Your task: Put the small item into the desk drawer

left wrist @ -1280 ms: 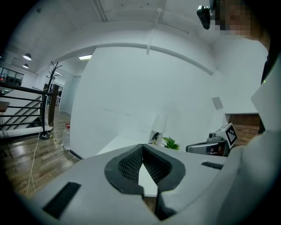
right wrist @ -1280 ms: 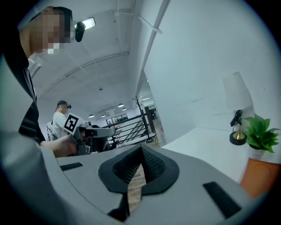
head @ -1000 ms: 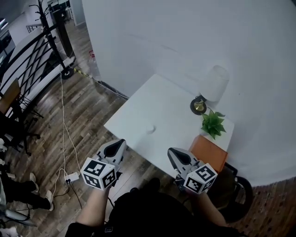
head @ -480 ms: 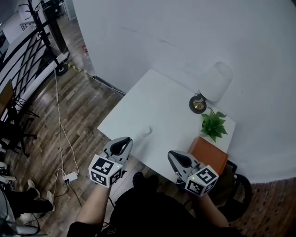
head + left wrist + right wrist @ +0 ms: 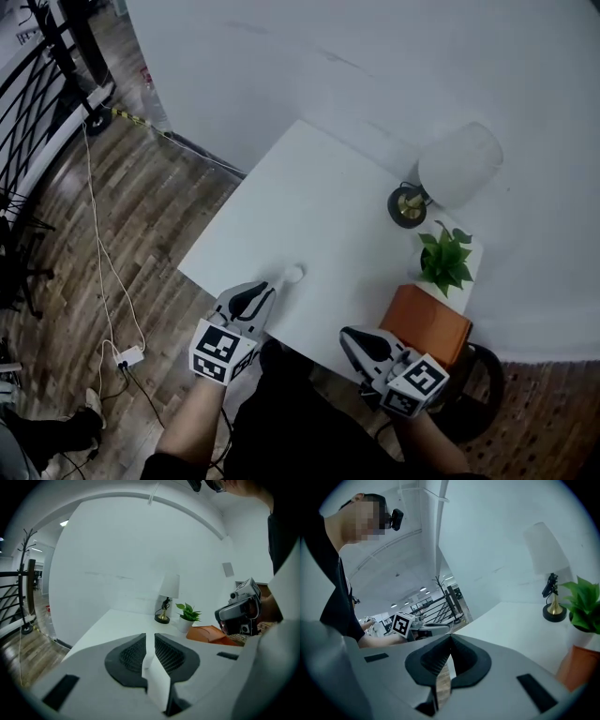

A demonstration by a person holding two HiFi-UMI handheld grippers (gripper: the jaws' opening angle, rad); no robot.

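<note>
Lower right, the right gripper [image 5: 352,336] has its jaws closed on nothing. Lower left, the left gripper [image 5: 262,292] is opening, its jaws empty. Just past its tips the small item [image 5: 293,273] lies on the desk [image 5: 309,187], too small to tell its long axis. At right, a white pot [image 5: 183,625] holds a plant [image 5: 447,259].

The desk [image 5: 309,202] mid-frame is looking smooth matt white, the floor [image 5: 141,216] at left grained wood, the lamp base [image 5: 409,207] glossy brass.
</note>
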